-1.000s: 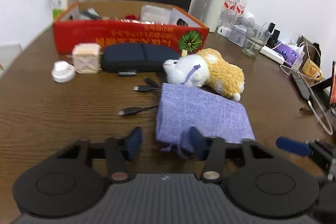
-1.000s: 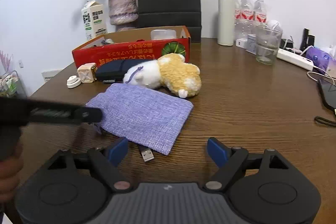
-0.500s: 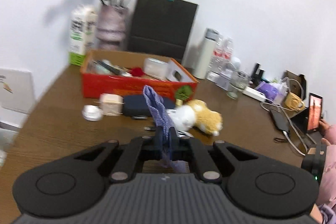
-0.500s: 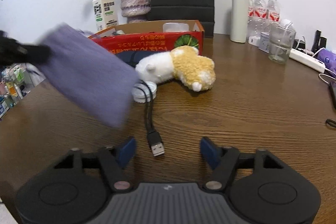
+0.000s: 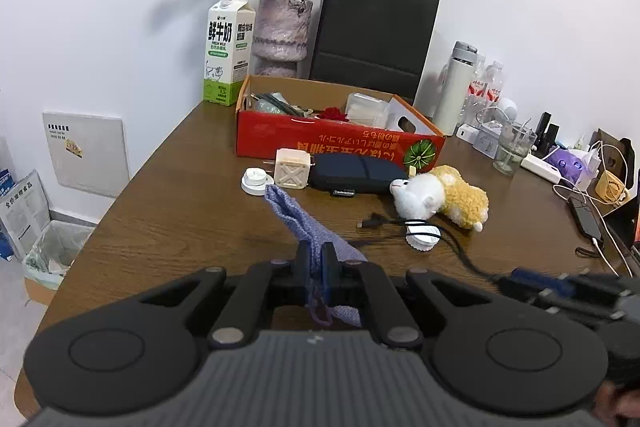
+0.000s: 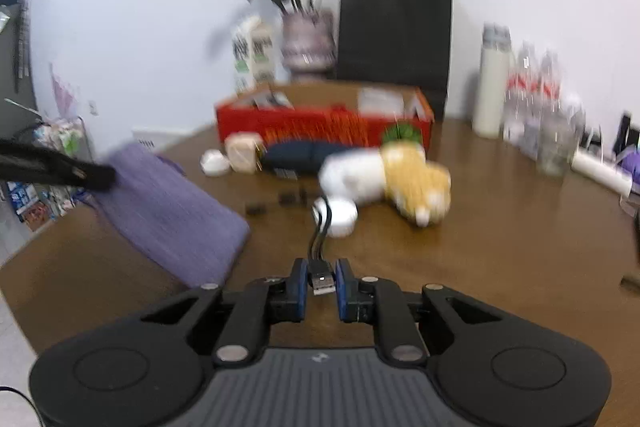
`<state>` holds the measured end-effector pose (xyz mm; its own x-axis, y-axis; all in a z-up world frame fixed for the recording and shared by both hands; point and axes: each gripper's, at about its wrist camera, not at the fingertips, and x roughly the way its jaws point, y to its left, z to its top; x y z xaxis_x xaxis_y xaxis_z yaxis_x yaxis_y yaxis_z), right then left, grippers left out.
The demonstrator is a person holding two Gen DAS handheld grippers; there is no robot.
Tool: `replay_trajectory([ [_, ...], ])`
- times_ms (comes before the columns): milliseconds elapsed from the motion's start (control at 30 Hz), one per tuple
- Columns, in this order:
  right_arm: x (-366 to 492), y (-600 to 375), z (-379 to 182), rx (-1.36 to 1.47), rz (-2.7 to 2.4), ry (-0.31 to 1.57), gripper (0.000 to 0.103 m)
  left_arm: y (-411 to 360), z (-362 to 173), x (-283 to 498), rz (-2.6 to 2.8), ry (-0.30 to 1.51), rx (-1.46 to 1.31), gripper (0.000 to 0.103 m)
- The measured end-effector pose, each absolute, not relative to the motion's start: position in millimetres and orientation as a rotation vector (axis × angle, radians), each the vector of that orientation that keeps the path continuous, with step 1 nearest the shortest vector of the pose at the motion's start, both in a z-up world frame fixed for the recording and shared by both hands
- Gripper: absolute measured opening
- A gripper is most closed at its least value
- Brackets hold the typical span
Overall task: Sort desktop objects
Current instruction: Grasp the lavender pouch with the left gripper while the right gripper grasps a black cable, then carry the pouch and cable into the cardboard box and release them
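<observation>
My left gripper (image 5: pixel 317 267) is shut on a purple cloth pouch (image 5: pixel 298 217) and holds it up above the wooden table (image 5: pixel 180 211); the pouch also shows at the left of the right wrist view (image 6: pixel 172 203). My right gripper (image 6: pixel 322 285) is shut on the USB plug of a black cable (image 6: pixel 321 281); the cable runs to a white round charger (image 6: pixel 336 213). A white and yellow plush toy (image 5: pixel 440 195), a navy case (image 5: pixel 356 177), a cream cube (image 5: pixel 292 171) and a white puck (image 5: pixel 256 181) lie before a red cardboard box (image 5: pixel 332 139).
A milk carton (image 5: pixel 228 51), a flower vase (image 5: pixel 282 35) and a black paper bag (image 5: pixel 372 35) stand behind the box. A white flask (image 5: pixel 454 87), bottles, a glass (image 5: pixel 512 151), a power strip and a phone (image 5: pixel 586 219) with cables crowd the right side.
My left gripper closed on the pouch and lifted it off the table, uncovering the cable and charger. My right gripper moved in and closed on the USB plug.
</observation>
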<state>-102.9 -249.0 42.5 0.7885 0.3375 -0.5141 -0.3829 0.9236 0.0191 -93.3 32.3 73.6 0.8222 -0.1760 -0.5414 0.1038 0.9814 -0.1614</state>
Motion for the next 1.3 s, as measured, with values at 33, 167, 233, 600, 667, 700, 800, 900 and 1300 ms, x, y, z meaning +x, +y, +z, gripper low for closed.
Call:
replay_trajectory([
  [33,-106.0,-250.0,49.4,-0.08,0.392,0.518,0.013,31.6,73.0,-94.5,-0.154,0.587,-0.124,0.007],
  [167,-104.6,-243.4,51.2,-0.152,0.408,0.578,0.014,29.4,59.4,-91.2,-0.152,0.623,-0.113,0.007],
  [233,-101.6,-238.6,36.2,-0.179,0.407,0.637,0.015,30.9,51.2,-90.9,-0.149,0.648,-0.115,0.007],
  [600,-60.4,-214.9,9.7,-0.195,0.387,0.625,0.054,33.8,32.4,-83.7,-0.145,0.692,-0.109,0.007],
  [667,-41.7,-215.0,9.8,-0.155,0.397,0.635,0.051,35.7,30.7,-81.5,-0.138,0.699,-0.109,0.007],
  [700,-33.0,-214.4,9.5,-0.138,0.411,0.644,0.049,36.4,30.0,-80.4,-0.134,0.703,-0.109,0.007],
  [800,-15.8,-208.4,2.7,-0.108,0.444,0.684,0.007,36.8,29.9,-78.8,-0.131,0.701,-0.105,0.007],
  [900,-17.3,-202.2,3.9,-0.123,0.43,0.679,0.002,35.6,34.5,-79.9,-0.135,0.69,-0.095,0.007],
  [1300,-48.1,-213.0,110.1,-0.108,0.471,0.399,0.002,25.8,127.7,-56.2,-0.247,0.412,-0.058,0.005],
])
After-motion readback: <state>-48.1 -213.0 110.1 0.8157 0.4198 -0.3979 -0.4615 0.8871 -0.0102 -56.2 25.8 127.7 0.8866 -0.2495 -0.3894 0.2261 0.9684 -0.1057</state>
